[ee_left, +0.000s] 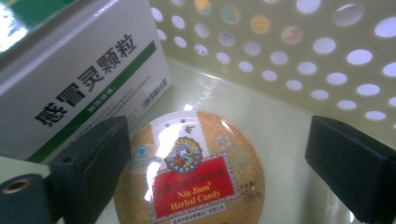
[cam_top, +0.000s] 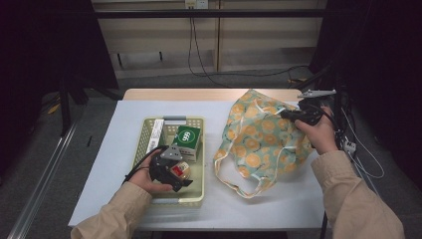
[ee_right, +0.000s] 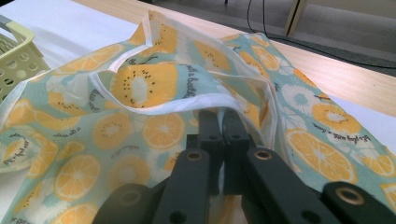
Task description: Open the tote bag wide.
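Basket and fruit-print bag on the table, one claw at each.

Left claw (ee_left: 215, 154) hangs wide open over the round candy tin (ee_left: 189, 170), which lies on the floor of the yellow basket (cam_top: 196, 191); a green-and-white medicine box (ee_left: 74, 79) stands just beside the tin, and the perforated basket wall rises behind it. Right claw (ee_right: 223, 122) is pinched on the white-edged rim of the bag (ee_right: 154, 88), just right of the basket.
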A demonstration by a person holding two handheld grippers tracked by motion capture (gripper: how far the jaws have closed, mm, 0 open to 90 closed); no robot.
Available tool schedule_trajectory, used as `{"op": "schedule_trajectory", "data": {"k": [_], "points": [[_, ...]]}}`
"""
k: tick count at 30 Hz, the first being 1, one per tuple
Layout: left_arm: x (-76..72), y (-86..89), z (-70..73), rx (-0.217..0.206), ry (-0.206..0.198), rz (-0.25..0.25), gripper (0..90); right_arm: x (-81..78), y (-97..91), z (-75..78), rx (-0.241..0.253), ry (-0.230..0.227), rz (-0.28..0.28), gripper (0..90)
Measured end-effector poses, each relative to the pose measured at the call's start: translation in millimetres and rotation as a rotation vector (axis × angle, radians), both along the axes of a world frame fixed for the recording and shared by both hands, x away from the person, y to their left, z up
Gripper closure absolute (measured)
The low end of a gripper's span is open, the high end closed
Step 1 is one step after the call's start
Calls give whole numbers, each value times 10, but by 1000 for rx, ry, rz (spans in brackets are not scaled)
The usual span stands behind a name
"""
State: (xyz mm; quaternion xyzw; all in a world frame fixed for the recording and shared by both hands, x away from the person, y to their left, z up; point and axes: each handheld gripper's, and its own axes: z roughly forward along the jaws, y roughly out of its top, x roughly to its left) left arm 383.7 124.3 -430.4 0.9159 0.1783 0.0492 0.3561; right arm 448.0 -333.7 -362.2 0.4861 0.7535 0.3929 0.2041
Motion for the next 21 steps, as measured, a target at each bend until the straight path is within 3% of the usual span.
{"op": "schedule_trajectory", "data": {"k": [2, 3, 4, 5, 6, 8, 9, 13, 16, 19, 21], "points": [[10, 7, 3, -1, -13, 16, 75, -1, -1, 1, 1, 1, 2, 900], [15, 11, 9, 19, -22, 21, 71, -1, -1, 2, 1, -3, 2, 900], [20, 7, -11, 5, -5, 28, 64, -3, 0, 2, 1, 0, 2, 900], [23, 4, -16, 30, -9, 35, 63, -1, 1, 2, 1, -1, 4, 900], [28, -1, -34, 23, 3, 35, 65, -2, 1, 2, 1, -2, 4, 900], [30, -6, -39, 54, -1, 41, 68, -3, 2, 4, -1, -1, 3, 900], [34, -6, -50, 38, 15, 40, 68, -4, 2, 4, -1, -2, 4, 900], [42, 1, -75, 68, 49, 44, 72, -3, -9, 1, 0, -1, 1, 900], [39, 2, -89, 98, 56, 64, 99, -4, -26, 3, 7, -2, -4, 900], [45, 16, -109, 108, 93, 69, 142, -5, -38, 0, 7, -6, -3, 900], [58, 29, -91, 128, 74, 51, 181, -10, -43, 0, 8, -7, -5, 900]]}}
